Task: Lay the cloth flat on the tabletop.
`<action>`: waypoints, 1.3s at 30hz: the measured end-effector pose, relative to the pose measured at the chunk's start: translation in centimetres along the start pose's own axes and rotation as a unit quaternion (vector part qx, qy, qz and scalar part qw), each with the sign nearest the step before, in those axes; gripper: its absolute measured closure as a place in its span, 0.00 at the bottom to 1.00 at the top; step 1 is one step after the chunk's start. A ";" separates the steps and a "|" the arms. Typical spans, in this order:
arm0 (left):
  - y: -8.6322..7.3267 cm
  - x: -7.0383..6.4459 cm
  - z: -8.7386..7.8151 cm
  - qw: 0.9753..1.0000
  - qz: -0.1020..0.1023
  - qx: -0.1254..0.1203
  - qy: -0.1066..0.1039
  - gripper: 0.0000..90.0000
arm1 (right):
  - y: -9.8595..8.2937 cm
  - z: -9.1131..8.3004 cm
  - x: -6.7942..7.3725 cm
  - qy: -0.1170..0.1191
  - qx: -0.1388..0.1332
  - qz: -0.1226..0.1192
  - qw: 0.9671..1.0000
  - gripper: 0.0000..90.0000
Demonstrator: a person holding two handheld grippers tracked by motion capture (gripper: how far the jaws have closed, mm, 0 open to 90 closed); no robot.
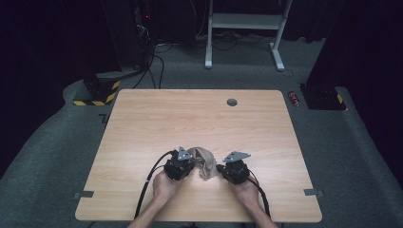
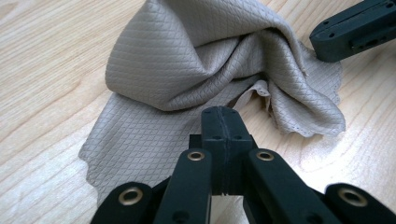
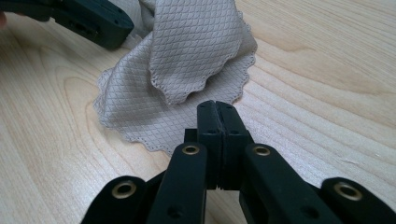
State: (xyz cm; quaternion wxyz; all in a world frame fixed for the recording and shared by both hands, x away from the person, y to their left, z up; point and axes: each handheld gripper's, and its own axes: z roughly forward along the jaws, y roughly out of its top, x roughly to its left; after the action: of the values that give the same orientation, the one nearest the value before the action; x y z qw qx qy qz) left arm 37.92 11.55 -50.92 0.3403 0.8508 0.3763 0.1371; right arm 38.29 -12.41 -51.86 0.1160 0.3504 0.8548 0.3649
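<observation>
My left gripper [image 2: 219, 116] has its jaws pressed flat together, no gap between them, and their tip sits over the near edge of the cloth [image 2: 196, 70]; I cannot tell whether any fabric is pinched between them. My right gripper [image 3: 217, 109] is the same: jaws closed face to face, tip at the scalloped hem of the cloth [image 3: 187, 60], and again I cannot tell if it grips the hem or only rests above it. In the high view my left hand [image 1: 164, 183] and right hand [image 1: 245, 187] come in from the near edge of the table [image 1: 142, 123], forearms angled slightly inward, each gripper pointing toward the other with the cloth [image 1: 204, 161] between them. The left gripper [image 1: 183, 161] lies just beside the cloth's left side, the right gripper [image 1: 222, 167] just beside its right. The cloth is beige, quilted in small diamonds, and lies crumpled on the wood near the table's front middle. One part is bunched up into a raised fold while a flat layer spreads beneath it; its long axis runs roughly front to back.
</observation>
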 end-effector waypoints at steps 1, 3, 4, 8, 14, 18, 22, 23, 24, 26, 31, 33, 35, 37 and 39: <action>0.0 0.0 -0.1 1.000 0.002 -0.001 0.002 1.00 | 0.0 -0.1 0.0 -0.001 0.001 0.000 1.000 1.00; -0.1 0.0 -0.5 1.000 0.005 -0.002 0.004 1.00 | 0.0 -0.3 -0.1 -0.001 -0.001 -0.002 1.000 1.00; -0.1 0.1 -0.7 1.000 0.009 -0.003 0.006 1.00 | 0.0 -0.4 -0.2 -0.002 -0.004 -0.003 1.000 1.00; -0.3 0.4 -1.4 1.000 0.009 -0.005 0.010 1.00 | 0.0 -1.1 -0.5 -0.005 -0.012 0.009 1.000 1.00; -0.9 0.8 -2.3 1.000 0.011 -0.006 0.018 1.00 | -0.6 -2.1 -1.4 -0.017 -0.018 0.015 1.000 1.00; -1.6 1.0 -2.9 1.000 0.011 -0.004 0.017 1.00 | -1.4 -2.9 -2.0 -0.023 -0.017 0.021 0.999 1.00; -2.3 0.5 -3.2 1.000 0.010 -0.001 0.007 1.00 | -2.3 -3.3 -2.1 -0.026 -0.009 0.015 1.000 1.00; -2.5 0.4 -3.2 1.000 0.010 0.000 0.005 1.00 | -2.4 -3.3 -2.1 -0.026 -0.006 0.016 1.000 1.00; -2.6 0.3 -3.2 1.000 0.011 0.005 -0.001 1.00 | -2.6 -3.3 -2.0 -0.026 -0.006 0.015 1.000 1.00; -2.8 0.1 -3.3 1.000 0.010 0.005 -0.006 0.99 | -2.7 -3.4 -1.9 -0.026 -0.001 0.017 1.000 1.00; -2.3 1.1 -3.8 1.000 -0.016 -0.015 -0.003 0.80 | -2.2 -3.6 -1.8 -0.023 -0.016 0.019 0.999 0.91; -1.9 1.5 -3.8 0.999 -0.022 -0.016 0.016 0.74 | -1.7 -3.5 -1.7 -0.021 -0.022 0.017 0.999 0.87; -1.5 1.8 -3.6 0.999 -0.023 -0.014 0.040 0.69 | -1.3 -3.2 -1.4 -0.026 -0.024 0.014 0.999 0.84; -1.2 2.2 -3.1 0.998 -0.029 -0.008 0.057 0.65 | -0.8 -2.7 -1.3 -0.030 -0.018 0.012 0.999 0.81; -1.0 2.6 -2.5 0.997 -0.040 -0.006 0.068 0.62 | -0.4 -2.0 -1.3 -0.032 -0.014 0.016 0.999 0.81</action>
State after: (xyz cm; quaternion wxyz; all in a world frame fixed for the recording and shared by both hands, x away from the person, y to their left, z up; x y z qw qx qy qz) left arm 37.89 15.17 -49.83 0.3242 0.8217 0.4313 0.1837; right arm 38.09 -14.59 -50.83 0.1421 0.3736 0.8399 0.3671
